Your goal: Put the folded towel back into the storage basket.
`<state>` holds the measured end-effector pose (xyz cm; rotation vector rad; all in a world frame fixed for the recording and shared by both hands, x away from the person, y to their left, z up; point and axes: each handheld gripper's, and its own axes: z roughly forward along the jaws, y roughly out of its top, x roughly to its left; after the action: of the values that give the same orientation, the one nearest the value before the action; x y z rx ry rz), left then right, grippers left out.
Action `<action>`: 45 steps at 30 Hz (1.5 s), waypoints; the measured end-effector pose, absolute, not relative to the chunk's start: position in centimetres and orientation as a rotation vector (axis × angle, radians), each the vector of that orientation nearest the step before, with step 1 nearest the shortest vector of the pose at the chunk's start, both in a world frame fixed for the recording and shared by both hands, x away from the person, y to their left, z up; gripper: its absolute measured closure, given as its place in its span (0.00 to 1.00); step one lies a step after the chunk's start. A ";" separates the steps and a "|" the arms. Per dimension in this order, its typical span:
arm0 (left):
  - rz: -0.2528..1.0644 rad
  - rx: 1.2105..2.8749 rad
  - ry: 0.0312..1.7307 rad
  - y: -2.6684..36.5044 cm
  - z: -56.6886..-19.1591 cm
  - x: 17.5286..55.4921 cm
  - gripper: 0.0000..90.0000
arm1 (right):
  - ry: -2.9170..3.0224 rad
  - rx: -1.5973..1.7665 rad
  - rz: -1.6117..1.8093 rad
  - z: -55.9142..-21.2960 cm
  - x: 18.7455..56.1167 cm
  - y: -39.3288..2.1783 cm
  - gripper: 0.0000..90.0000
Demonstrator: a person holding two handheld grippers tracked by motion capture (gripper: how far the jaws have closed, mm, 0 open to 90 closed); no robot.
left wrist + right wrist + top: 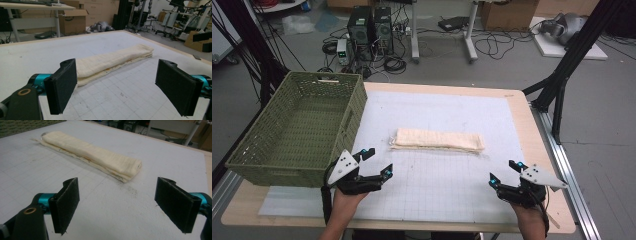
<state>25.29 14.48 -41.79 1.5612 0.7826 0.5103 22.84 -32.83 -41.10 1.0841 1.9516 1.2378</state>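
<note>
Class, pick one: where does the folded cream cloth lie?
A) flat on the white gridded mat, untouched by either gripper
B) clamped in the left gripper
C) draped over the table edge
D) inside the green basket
A: the folded cream cloth lies flat on the white gridded mat, beyond the open left gripper and right gripper.

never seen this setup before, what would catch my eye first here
A cream folded cloth lies flat in the middle of the white gridded mat. A big green woven basket sits at the table's left edge. Nearer the person, the left tongs and right tongs stand open, apart from the cloth.
</note>
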 end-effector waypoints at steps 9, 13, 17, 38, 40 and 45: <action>0.499 1.555 0.794 14.5 -41.8 25.5 0.20 | 1.956 1.094 1.237 -41.1 22.9 -32.9 0.21; 0.519 1.573 0.795 14.4 -41.9 25.5 0.19 | 1.964 1.109 1.236 -41.2 22.9 -33.1 0.21; 0.511 1.600 0.789 13.9 -42.0 25.5 0.19 | 1.963 1.113 1.233 -41.2 22.8 -33.1 0.21; 0.475 1.593 0.784 13.8 -41.1 25.4 0.19 | 1.974 1.095 1.273 -41.1 23.0 -32.5 0.19; 0.475 1.601 0.791 13.8 -40.7 25.8 0.19 | 1.980 1.098 1.285 -41.1 23.1 -32.5 0.19; 0.469 1.603 0.801 13.6 -38.8 27.1 0.20 | 1.982 1.093 1.280 -41.1 23.1 -32.5 0.19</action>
<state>27.12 13.58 -38.83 1.6026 0.8008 0.4686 23.12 -32.47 -41.08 1.0933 1.9815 1.2798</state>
